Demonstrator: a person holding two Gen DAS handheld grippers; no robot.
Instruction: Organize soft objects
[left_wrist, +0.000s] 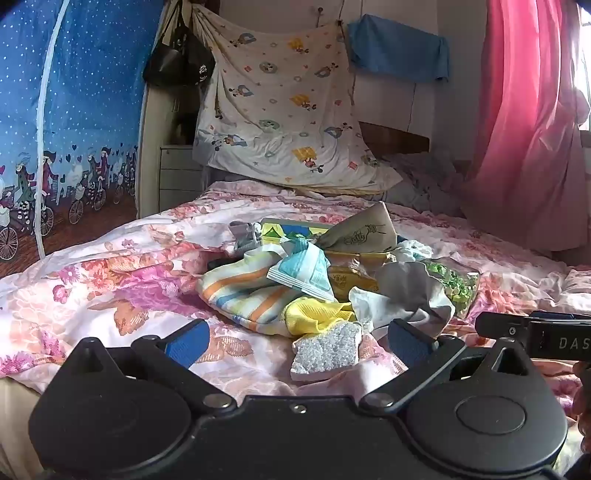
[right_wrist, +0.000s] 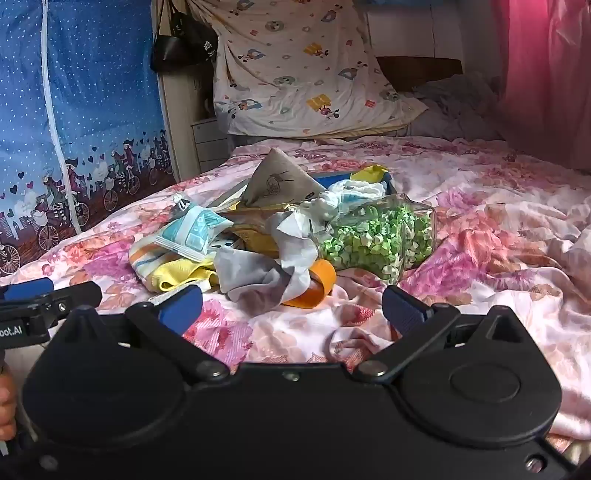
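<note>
Left claw (left_wrist: 297, 338) spread wide, nothing gripped, gray sponge (left_wrist: 327, 350) lying between its fingers; right claw (right_wrist: 291, 308) likewise wide and empty; pile of cloths (right_wrist: 258, 254) heaped on the bed (right_wrist: 498, 229) just ahead

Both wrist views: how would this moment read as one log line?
left gripper: jaws open, empty | right gripper: jaws open, empty | pile of soft items on floral bedspread: untouched | phase: approach

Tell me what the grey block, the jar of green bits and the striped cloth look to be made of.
Grey block: seemingly foam or sponge, with a speckled, grainy top and pale edges.
Jar: clear glossy plastic or glass; the contents show through.
Striped cloth: soft woven or knit fabric, matte, folding limply.
</note>
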